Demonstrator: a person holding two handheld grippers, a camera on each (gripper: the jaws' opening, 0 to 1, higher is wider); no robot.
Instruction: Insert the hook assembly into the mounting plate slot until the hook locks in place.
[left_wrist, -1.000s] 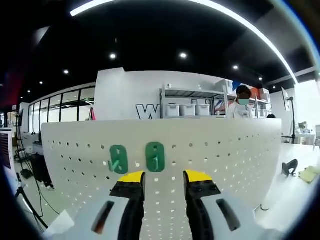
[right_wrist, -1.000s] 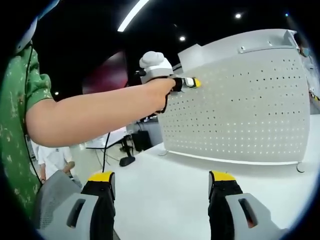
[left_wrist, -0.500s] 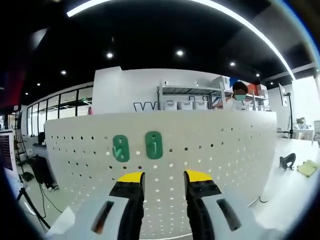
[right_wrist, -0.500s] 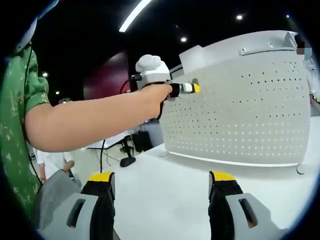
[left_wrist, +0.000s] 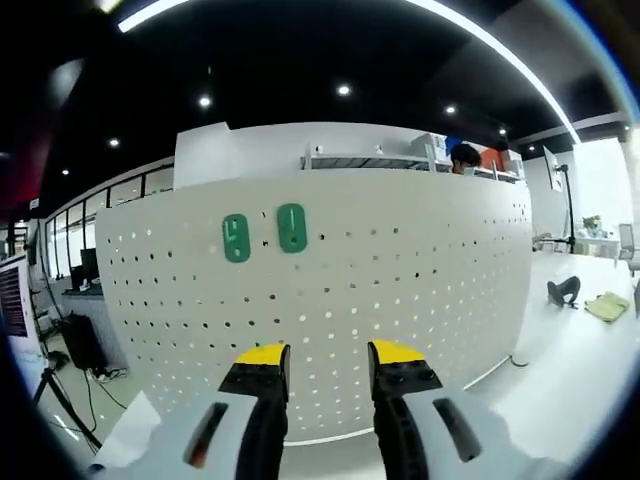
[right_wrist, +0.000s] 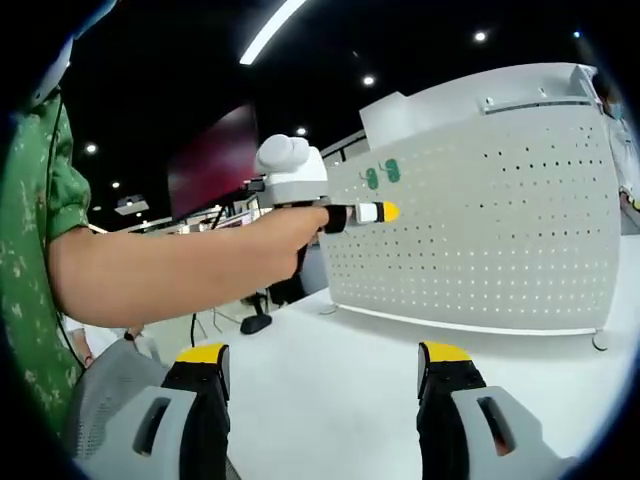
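I hold both grippers in front of the white perforated mounting plate, which stands upright on the pale table. In the left gripper view my left gripper points at the plate's lower half, apart from it, its yellow-tipped jaws a narrow gap apart with nothing between them. Two green hook assemblies sit side by side high on the plate, above and a little left of that gripper, and both appear flat against the holes. In the right gripper view my right gripper rests low over the table with its jaws spread wide and empty, well back from the plate; the same green pair shows small near the plate's upper left, and my forearm reaches across holding the other gripper near the plate's left part. Judging from this, the inserting looks done or nearly so, since the hooks are on the plate and neither gripper carries anything; I cannot tell from here whether the last hook has truly locked, so a check or a firm press may be what remains
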